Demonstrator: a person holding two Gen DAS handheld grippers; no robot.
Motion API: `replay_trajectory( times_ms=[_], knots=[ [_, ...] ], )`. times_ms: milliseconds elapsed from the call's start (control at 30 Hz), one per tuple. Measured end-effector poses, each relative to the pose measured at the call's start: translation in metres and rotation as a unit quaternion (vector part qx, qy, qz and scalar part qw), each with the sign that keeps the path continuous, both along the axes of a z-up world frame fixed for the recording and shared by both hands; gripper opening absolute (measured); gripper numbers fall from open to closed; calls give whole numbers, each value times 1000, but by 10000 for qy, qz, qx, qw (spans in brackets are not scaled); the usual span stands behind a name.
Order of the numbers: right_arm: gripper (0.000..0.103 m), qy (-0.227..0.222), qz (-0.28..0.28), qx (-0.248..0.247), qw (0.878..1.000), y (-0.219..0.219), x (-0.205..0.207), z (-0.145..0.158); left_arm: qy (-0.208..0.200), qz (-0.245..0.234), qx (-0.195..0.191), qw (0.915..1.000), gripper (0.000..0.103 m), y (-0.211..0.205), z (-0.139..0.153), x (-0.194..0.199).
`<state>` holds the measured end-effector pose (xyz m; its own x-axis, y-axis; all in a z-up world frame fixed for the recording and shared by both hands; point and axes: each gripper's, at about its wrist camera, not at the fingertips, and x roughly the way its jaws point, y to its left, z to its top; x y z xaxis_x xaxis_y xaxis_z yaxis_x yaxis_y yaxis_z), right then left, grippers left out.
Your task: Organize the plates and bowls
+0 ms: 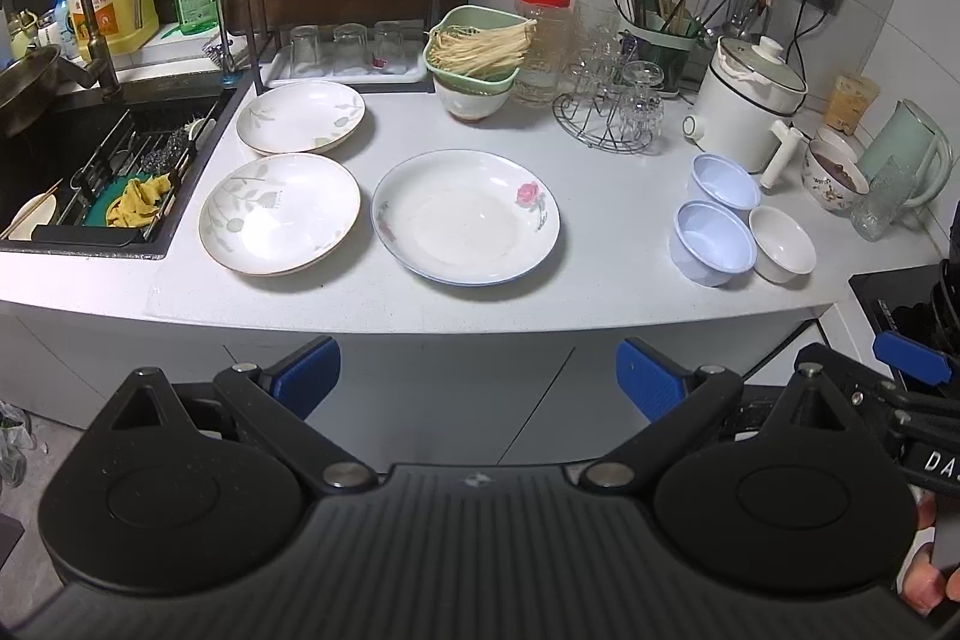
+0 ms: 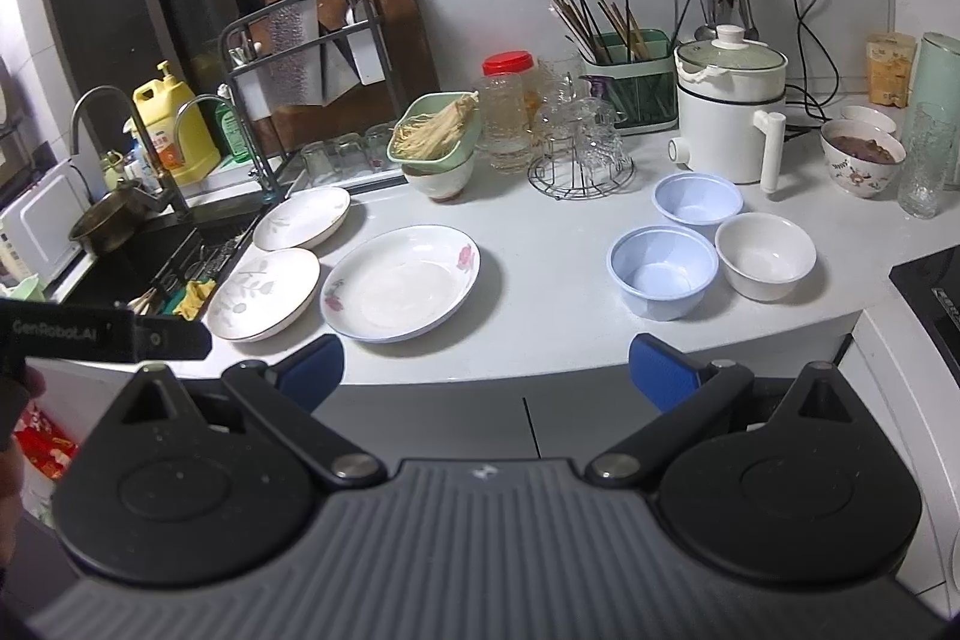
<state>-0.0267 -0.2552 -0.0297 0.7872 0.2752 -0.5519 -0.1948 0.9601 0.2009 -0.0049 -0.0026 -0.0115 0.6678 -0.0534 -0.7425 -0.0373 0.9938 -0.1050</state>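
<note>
Three plates lie on the white counter: a rose-pattern plate (image 1: 465,217) (image 2: 401,283) in the middle, a leaf-pattern plate (image 1: 279,214) (image 2: 264,292) to its left, and another leaf-pattern plate (image 1: 300,115) (image 2: 302,217) behind that. At the right stand two pale blue bowls (image 1: 713,241) (image 1: 723,184) (image 2: 663,271) (image 2: 696,199) and a small white bowl (image 1: 782,244) (image 2: 765,253). My left gripper (image 1: 477,379) is open and empty, in front of the counter edge. My right gripper (image 2: 486,373) is open and empty, also short of the counter.
A sink (image 1: 90,172) with a rack and yellow cloth is at the left. Behind the plates stand a green basket of noodles on a bowl (image 1: 474,55), a glass rack (image 1: 612,100), a white electric pot (image 1: 747,100), a patterned bowl of food (image 1: 834,178) and a stove edge (image 2: 936,292).
</note>
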Motion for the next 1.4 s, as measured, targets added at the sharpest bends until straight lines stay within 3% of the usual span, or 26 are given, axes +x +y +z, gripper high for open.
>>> replay_trajectory(
  times_ms=[467,700,967,1167,1400],
  knots=[
    [103,106,-36,90,9999,2,10,-3,100,50,-124,9999,100,5,-2,11],
    [103,247,-191,-87,9995,16,26,-10,100,-416,184,9989,100,15,-9,33],
    [103,345,-409,27,9986,39,53,-10,147,-381,18,9992,100,47,-14,66],
    [103,411,-582,112,9974,62,72,-10,161,-296,100,9994,100,78,-16,98],
    [103,650,-386,265,9968,95,96,-20,324,-234,44,9992,100,116,-32,129]
  ],
)
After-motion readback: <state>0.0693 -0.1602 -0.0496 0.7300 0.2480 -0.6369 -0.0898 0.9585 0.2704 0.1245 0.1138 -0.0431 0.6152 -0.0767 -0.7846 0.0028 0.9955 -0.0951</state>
